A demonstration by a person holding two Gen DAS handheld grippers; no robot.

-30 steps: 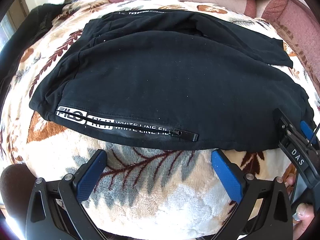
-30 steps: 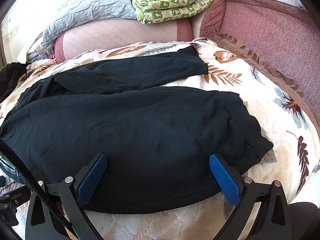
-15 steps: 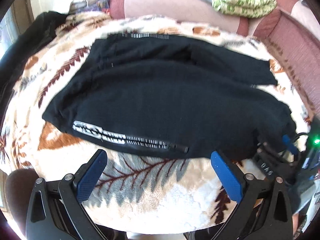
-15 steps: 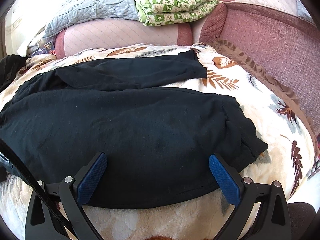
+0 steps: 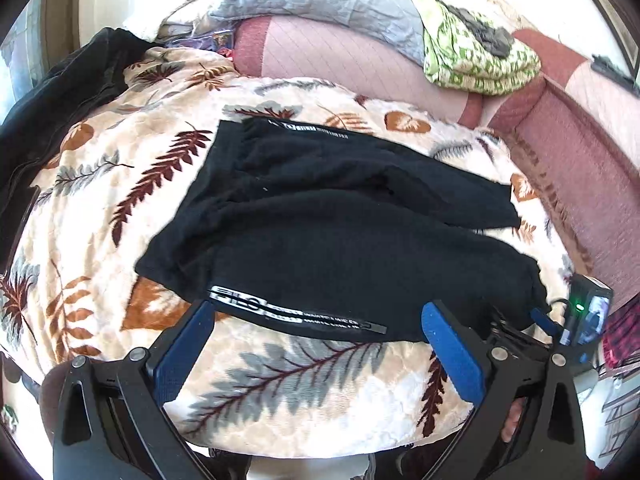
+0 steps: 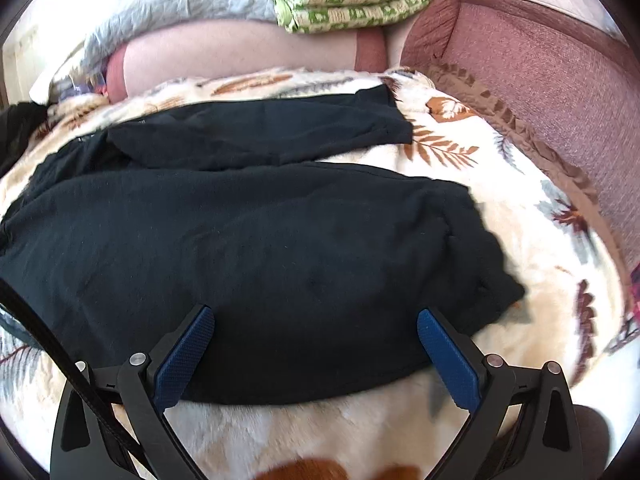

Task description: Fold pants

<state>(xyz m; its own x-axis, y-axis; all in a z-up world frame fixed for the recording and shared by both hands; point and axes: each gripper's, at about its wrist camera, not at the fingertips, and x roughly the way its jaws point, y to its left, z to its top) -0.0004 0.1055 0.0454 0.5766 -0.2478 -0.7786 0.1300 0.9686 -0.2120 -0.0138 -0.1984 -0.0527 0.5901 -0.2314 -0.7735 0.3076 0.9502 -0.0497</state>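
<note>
Black pants (image 5: 340, 232) lie flat on a leaf-patterned blanket (image 5: 100, 208), waistband to the left, both legs running right. A white-lettered zip pocket (image 5: 296, 314) runs along the near edge. My left gripper (image 5: 316, 344) is open and empty, hovering back from the near edge by the pocket. My right gripper (image 6: 316, 344) is open and empty over the near edge of the near leg (image 6: 248, 264). The right gripper also shows in the left wrist view (image 5: 540, 320), at the leg's cuff end.
The blanket (image 6: 500, 208) covers a sofa seat. The maroon sofa back (image 6: 560, 72) rises at right and behind. A folded green-and-white cloth (image 5: 476, 60) and a grey quilt (image 5: 320, 0) rest on the backrest. A dark garment (image 5: 56, 92) lies at far left.
Both grippers have pulled back and up from the pants, staying open. The pants look smaller and farther in the left wrist view.
</note>
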